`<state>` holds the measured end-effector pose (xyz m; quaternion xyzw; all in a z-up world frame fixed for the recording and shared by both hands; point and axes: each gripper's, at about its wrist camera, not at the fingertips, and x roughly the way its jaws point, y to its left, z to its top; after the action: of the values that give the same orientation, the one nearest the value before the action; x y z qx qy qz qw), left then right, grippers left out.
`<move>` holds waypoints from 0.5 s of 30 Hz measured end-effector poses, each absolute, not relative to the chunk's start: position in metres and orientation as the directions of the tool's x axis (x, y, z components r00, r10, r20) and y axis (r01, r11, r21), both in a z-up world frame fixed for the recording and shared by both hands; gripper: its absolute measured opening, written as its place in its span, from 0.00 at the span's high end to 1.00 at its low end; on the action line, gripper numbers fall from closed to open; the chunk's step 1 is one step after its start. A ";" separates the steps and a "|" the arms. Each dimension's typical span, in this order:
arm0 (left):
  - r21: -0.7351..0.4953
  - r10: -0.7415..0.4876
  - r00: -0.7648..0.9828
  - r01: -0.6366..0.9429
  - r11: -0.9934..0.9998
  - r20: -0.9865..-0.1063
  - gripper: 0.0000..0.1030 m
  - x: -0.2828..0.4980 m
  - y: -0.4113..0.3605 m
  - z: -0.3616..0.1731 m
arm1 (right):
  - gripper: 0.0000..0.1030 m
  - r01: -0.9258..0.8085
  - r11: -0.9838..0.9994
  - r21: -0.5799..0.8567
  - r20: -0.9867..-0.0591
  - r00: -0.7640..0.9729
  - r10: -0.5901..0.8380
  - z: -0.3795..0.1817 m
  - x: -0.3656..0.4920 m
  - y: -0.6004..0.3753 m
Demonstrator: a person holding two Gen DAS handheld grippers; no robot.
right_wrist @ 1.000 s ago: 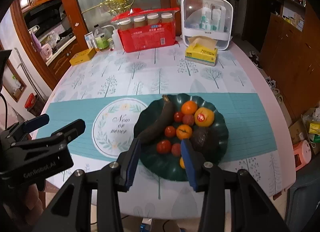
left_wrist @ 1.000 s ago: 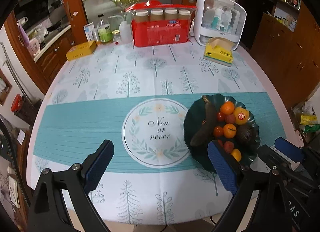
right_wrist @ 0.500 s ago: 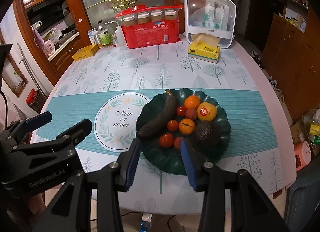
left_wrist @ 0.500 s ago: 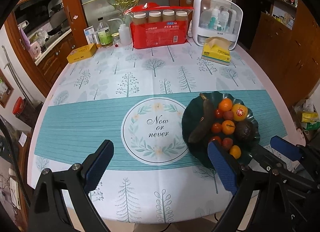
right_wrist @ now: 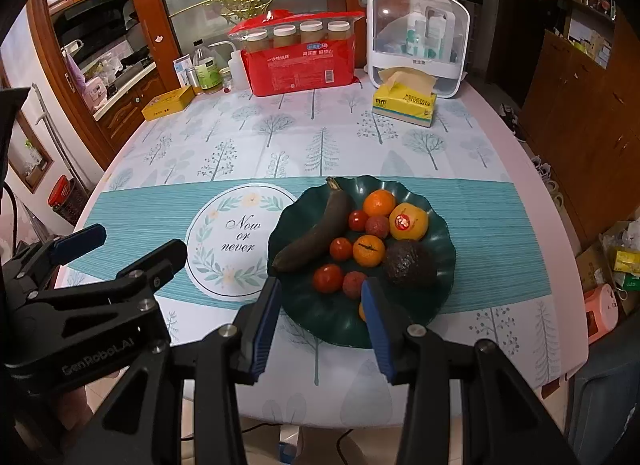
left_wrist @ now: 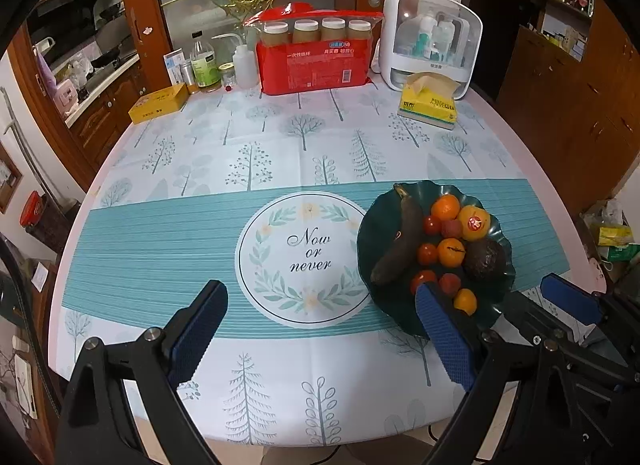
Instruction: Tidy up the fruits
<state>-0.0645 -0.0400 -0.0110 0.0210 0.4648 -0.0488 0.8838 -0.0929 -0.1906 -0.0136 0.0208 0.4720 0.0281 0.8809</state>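
Observation:
A dark green scalloped plate (right_wrist: 320, 321) (left_wrist: 366, 233) sits on the right half of the table. It holds a blackened banana (right_wrist: 316, 233), oranges (right_wrist: 368, 251), an avocado (right_wrist: 410, 263), small tomatoes (right_wrist: 328, 277) and lychees. My right gripper (right_wrist: 320, 285) hovers over the plate's near rim, open, with nothing between its fingers. My left gripper (left_wrist: 320, 289) stands wide open above the "Now or never" print (left_wrist: 306, 253), its right finger (left_wrist: 440, 325) overlapping the plate's near edge. Each gripper also shows at the side of the other's view.
Along the table's far edge stand a red pack of jars (right_wrist: 300, 61), a white organiser (right_wrist: 416, 45), a yellow tissue box (right_wrist: 404, 103), bottles (right_wrist: 206, 69) and a yellow carton (right_wrist: 168, 103). Wooden cabinets (right_wrist: 580, 105) flank the table. A person's hand (right_wrist: 72, 401) holds the left gripper.
Both views have drifted back slightly, so the plate sits a touch higher in frame. The jaw openings are the same and no fruit has moved.

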 end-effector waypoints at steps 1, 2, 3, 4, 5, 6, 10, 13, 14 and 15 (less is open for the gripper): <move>-0.008 -0.068 0.561 0.108 0.994 -0.825 0.08 -0.065 -0.040 -0.011 | 0.59 -0.029 0.998 0.062 -0.831 0.553 0.068 -0.014 -0.093 -0.191; -0.008 -0.068 0.560 0.110 0.994 -0.825 0.08 -0.065 -0.040 -0.011 | 0.59 -0.029 0.998 0.063 -0.829 0.555 0.069 -0.013 -0.094 -0.191; -0.007 -0.068 0.559 0.111 0.994 -0.826 0.08 -0.065 -0.040 -0.012 | 0.59 -0.029 0.998 0.063 -0.829 0.555 0.069 -0.014 -0.093 -0.191; -0.005 -0.067 0.559 0.112 0.994 -0.827 0.08 -0.066 -0.039 -0.012 | 0.59 -0.028 0.998 0.063 -0.829 0.556 0.068 -0.014 -0.094 -0.190; -0.004 -0.067 0.558 0.113 0.994 -0.827 0.08 -0.065 -0.039 -0.012 | 0.59 -0.028 0.998 0.063 -0.829 0.555 0.068 -0.014 -0.094 -0.191; -0.005 -0.067 0.559 0.113 0.994 -0.827 0.08 -0.065 -0.039 -0.012 | 0.59 -0.028 0.997 0.065 -0.829 0.555 0.070 -0.014 -0.094 -0.191; 0.004 -0.060 0.559 0.113 0.994 -0.827 0.08 -0.067 -0.040 -0.013 | 0.59 -0.029 0.998 0.063 -0.827 0.558 0.068 -0.014 -0.094 -0.190; 0.008 -0.059 0.558 0.116 0.993 -0.828 0.08 -0.069 -0.038 -0.014 | 0.59 -0.026 0.998 0.065 -0.827 0.558 0.068 -0.013 -0.094 -0.190; 0.009 -0.056 0.559 0.114 0.993 -0.828 0.08 -0.068 -0.038 -0.014 | 0.59 -0.024 0.998 0.066 -0.828 0.557 0.068 -0.013 -0.094 -0.191; 0.011 -0.054 0.558 0.112 0.994 -0.828 0.08 -0.069 -0.038 -0.014 | 0.59 -0.022 0.997 0.068 -0.828 0.557 0.069 -0.013 -0.095 -0.190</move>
<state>-0.0687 -0.0381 -0.0142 0.0310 0.4676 -0.0468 0.8822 -0.0950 -0.1900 -0.0133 0.0249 0.4702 0.0256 0.8818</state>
